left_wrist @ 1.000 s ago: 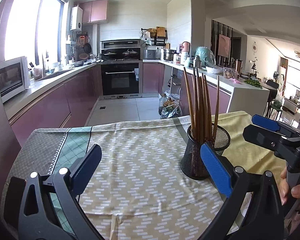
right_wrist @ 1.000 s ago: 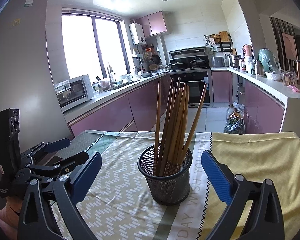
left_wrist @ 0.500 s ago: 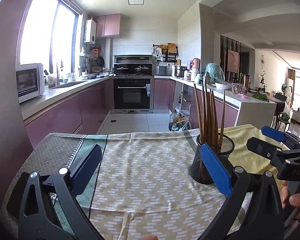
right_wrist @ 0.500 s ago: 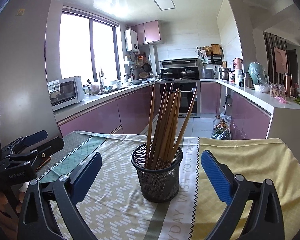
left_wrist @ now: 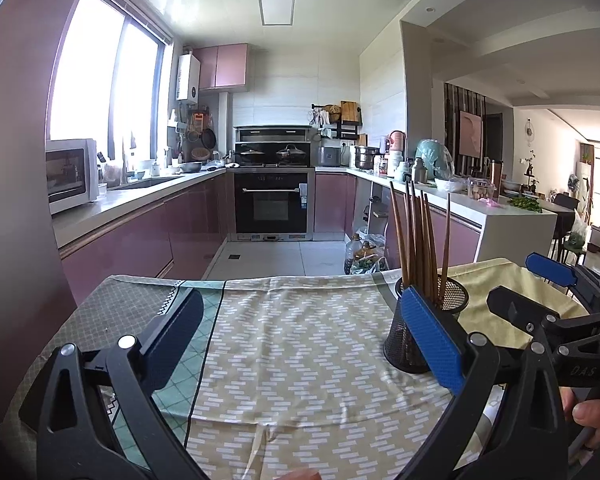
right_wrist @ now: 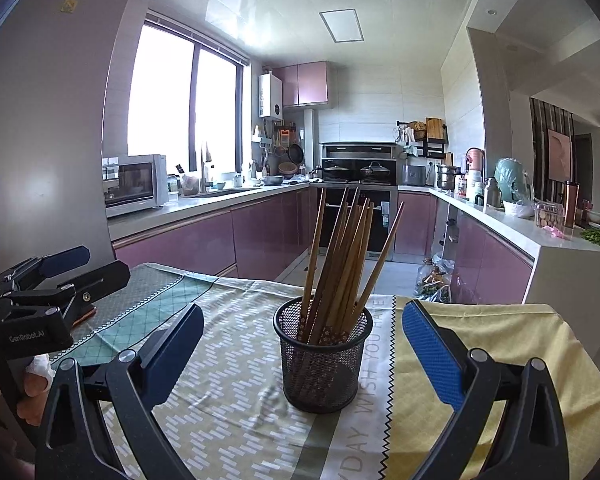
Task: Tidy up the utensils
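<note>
Both hand-held grippers, left (left_wrist: 296, 344) and right (right_wrist: 300, 344), have drawn back, jaws spread and empty; chopsticks (right_wrist: 342, 264) stand in the mesh holder (right_wrist: 320, 364), sorting apparently finished

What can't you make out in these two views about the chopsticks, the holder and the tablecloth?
- Chopsticks: lower ends blurred behind the mesh holder in the right wrist view; exact count unclear where they overlap.
- Mesh holder, left wrist view: partly covered by the left gripper finger.
- Tablecloth lettering: cut off by the bottom edge in the right wrist view.
</note>
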